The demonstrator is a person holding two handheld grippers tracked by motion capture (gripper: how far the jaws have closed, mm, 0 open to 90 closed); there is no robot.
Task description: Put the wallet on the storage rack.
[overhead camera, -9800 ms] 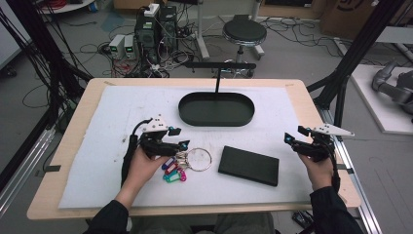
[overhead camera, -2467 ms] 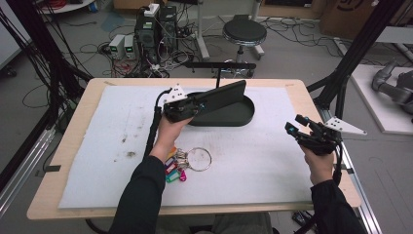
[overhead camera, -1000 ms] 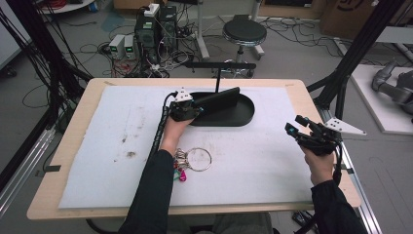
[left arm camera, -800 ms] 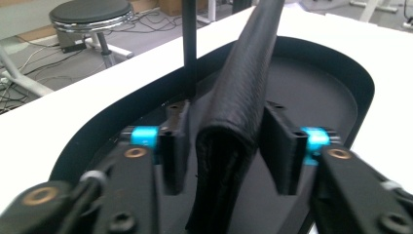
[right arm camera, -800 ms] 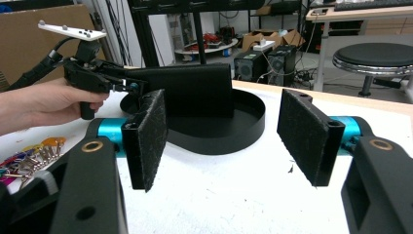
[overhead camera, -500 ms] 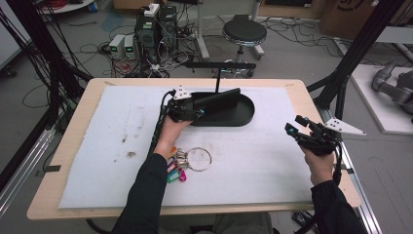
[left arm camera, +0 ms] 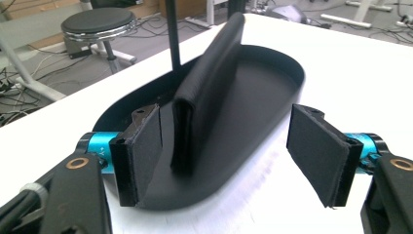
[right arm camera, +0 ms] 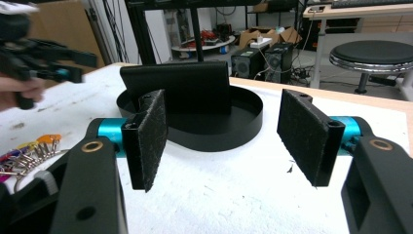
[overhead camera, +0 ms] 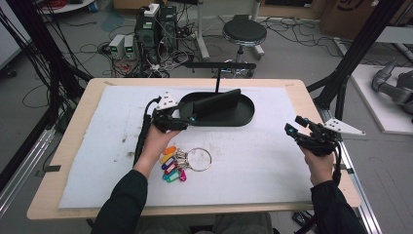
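A black wallet point(overhead camera: 214, 103) stands on its long edge inside the black oval tray point(overhead camera: 246, 117), leaning toward the far rim. My left gripper point(overhead camera: 190, 115) hovers at the tray's left end. Its jaws have just been opening and now stand open with nothing between the pads. In the left gripper view the wallet point(left arm camera: 209, 83) rises just ahead of the left gripper point(left arm camera: 231, 146), apart from both pads. My right gripper point(overhead camera: 292, 125) is held open over the mat at the right with nothing in it. The right gripper view has the right gripper point(right arm camera: 224, 131) facing the wallet point(right arm camera: 178, 87) and the tray point(right arm camera: 243, 126).
A key ring with several coloured tags point(overhead camera: 178, 163) lies on the white mat in front of the tray. A thin black post point(overhead camera: 217, 78) on a crossbar stands right behind the tray. The table's right edge point(overhead camera: 341, 161) is next to my right hand.
The left gripper has let go of the wallet and drawn back toward the tray's left end, rising a little. The wallet stays standing in the tray. The right gripper has not moved.
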